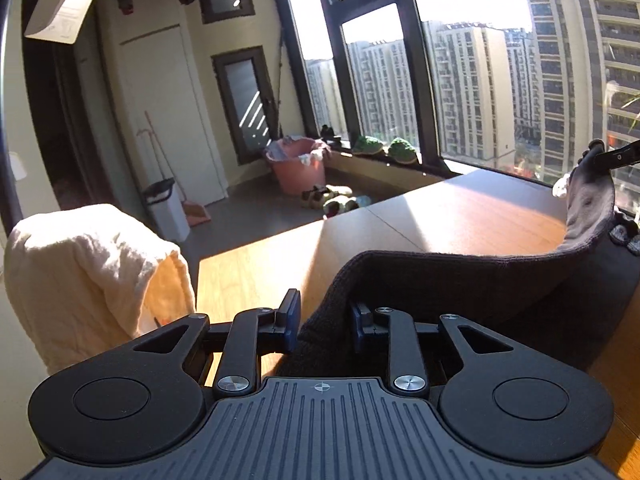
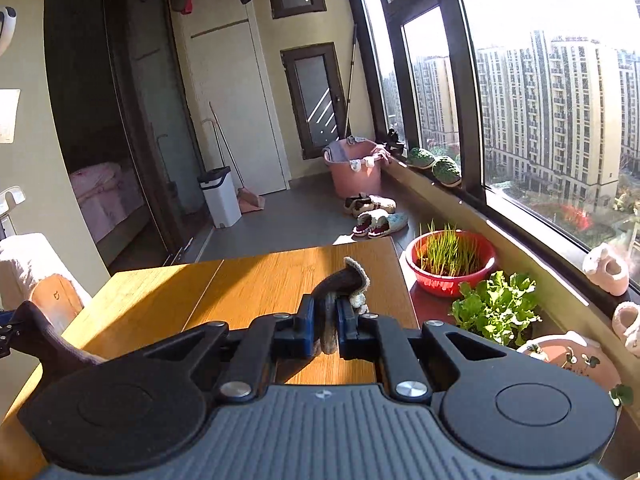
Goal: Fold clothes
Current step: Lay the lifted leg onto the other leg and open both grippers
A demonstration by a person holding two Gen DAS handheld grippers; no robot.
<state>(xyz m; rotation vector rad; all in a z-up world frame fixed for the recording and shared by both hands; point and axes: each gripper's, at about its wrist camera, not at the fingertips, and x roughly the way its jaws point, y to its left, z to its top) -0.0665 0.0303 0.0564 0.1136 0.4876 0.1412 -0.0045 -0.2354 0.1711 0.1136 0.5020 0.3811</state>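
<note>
Dark garment held up between two grippers, folding barely begun.

The left gripper (image 1: 326,320) is clamped on one end of the dark knit garment (image 1: 460,280), the right gripper (image 2: 325,322) on the other end; it hangs stretched between them above the wooden tabletop (image 2: 248,280), not yet laid down or folded.

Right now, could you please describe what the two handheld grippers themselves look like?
Both look alike. The left gripper and right gripper have matte black linkage arms with silver pivot screws, two round black discs, a ribbed dark grey base with a small crosshair mark, and blue-edged black fingers. No cables or sleeves show.
</note>
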